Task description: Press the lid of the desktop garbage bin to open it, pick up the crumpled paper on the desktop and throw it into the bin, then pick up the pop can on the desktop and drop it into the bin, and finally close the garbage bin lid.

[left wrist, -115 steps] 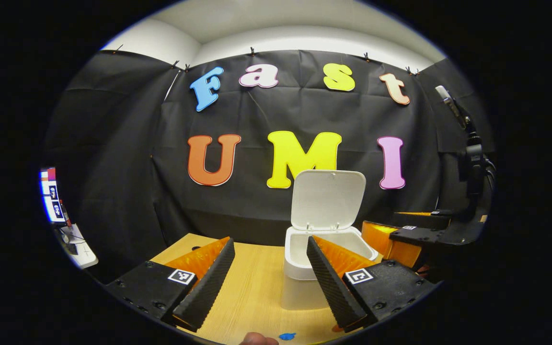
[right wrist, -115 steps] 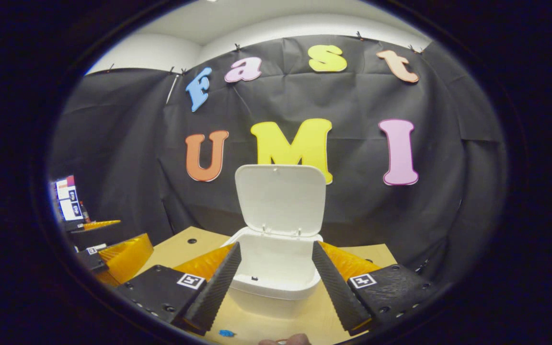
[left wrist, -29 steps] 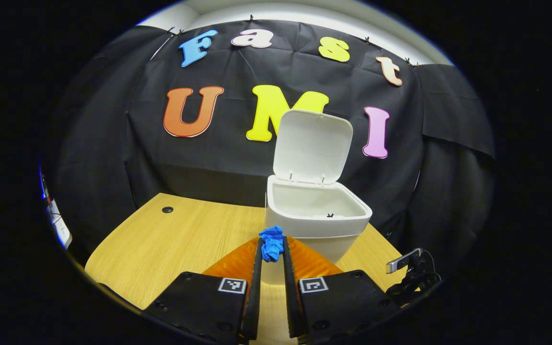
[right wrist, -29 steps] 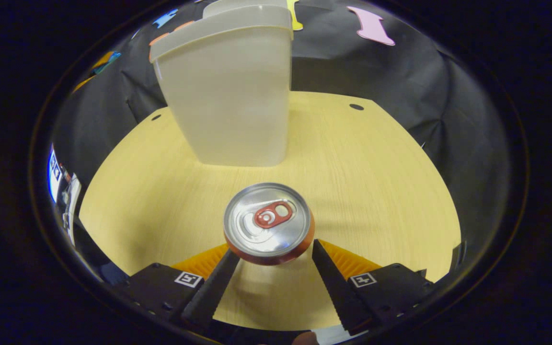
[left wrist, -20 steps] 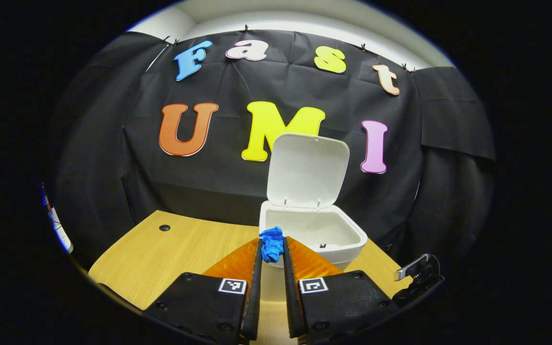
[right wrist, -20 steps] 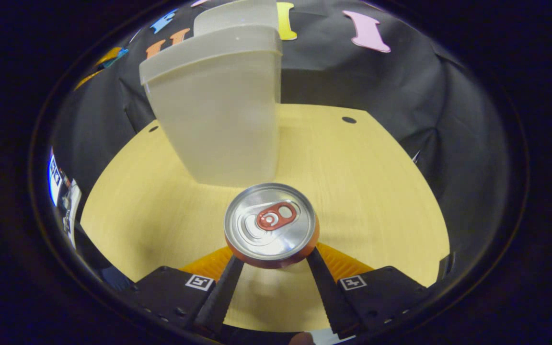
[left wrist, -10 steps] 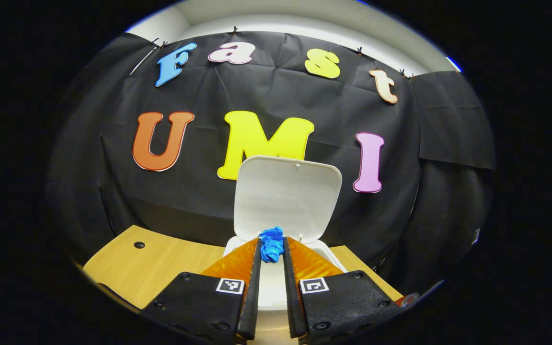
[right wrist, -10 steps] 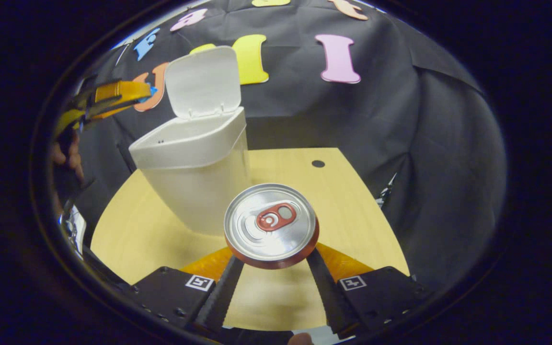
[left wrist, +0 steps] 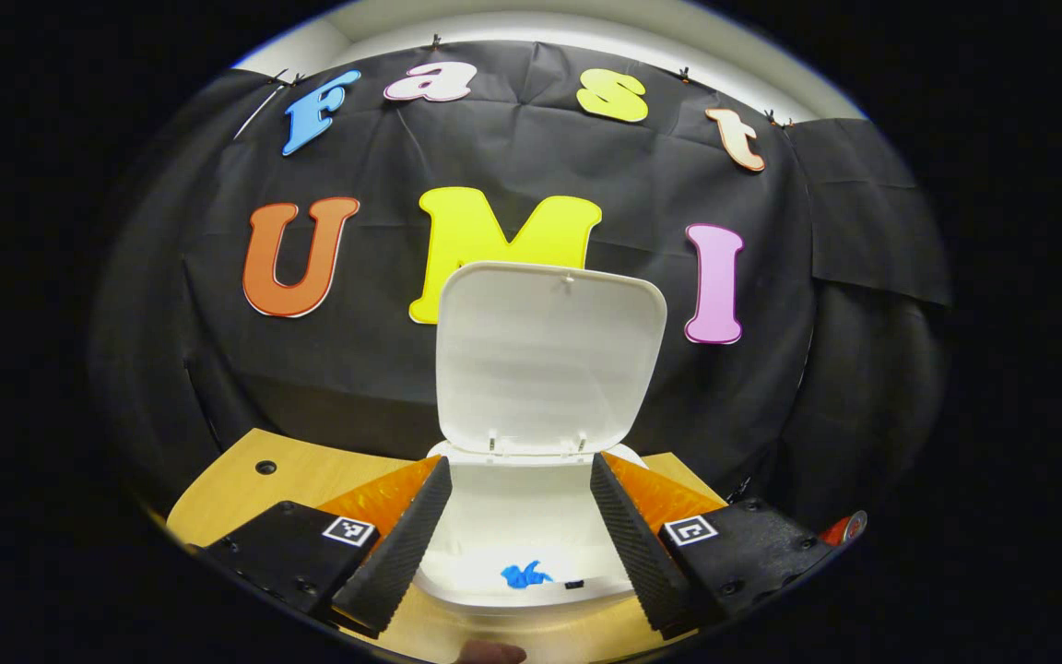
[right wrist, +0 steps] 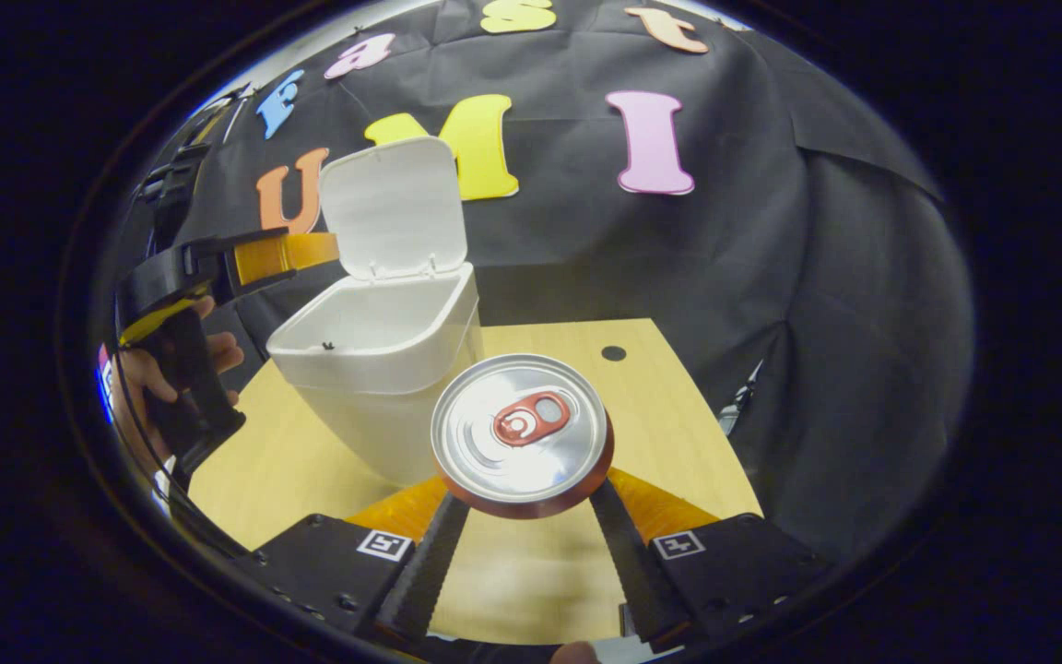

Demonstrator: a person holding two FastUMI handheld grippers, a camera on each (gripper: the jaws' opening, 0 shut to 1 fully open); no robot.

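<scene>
The white bin (left wrist: 531,516) stands on the wooden desk with its lid (left wrist: 549,355) upright. A blue crumpled paper (left wrist: 522,575) lies inside it. My left gripper (left wrist: 517,498) hangs open just above the bin's mouth with nothing between its fingers. In the right gripper view the bin (right wrist: 383,369) is ahead to the left, and the left gripper (right wrist: 245,258) hovers at its left rim, held by a hand (right wrist: 139,378). My right gripper (right wrist: 524,507) is shut on the pop can (right wrist: 520,433), whose silver top with a red tab faces the camera, lifted above the desk.
The wooden desk (right wrist: 660,433) has a cable hole (right wrist: 613,353) at its far right and another hole (left wrist: 265,467) at its far left. Black cloth walls close in behind the desk.
My left gripper opened over the bin and the blue paper dropped inside. My right gripper closed on the can and lifted it off the desk, tilting up toward the bin.
</scene>
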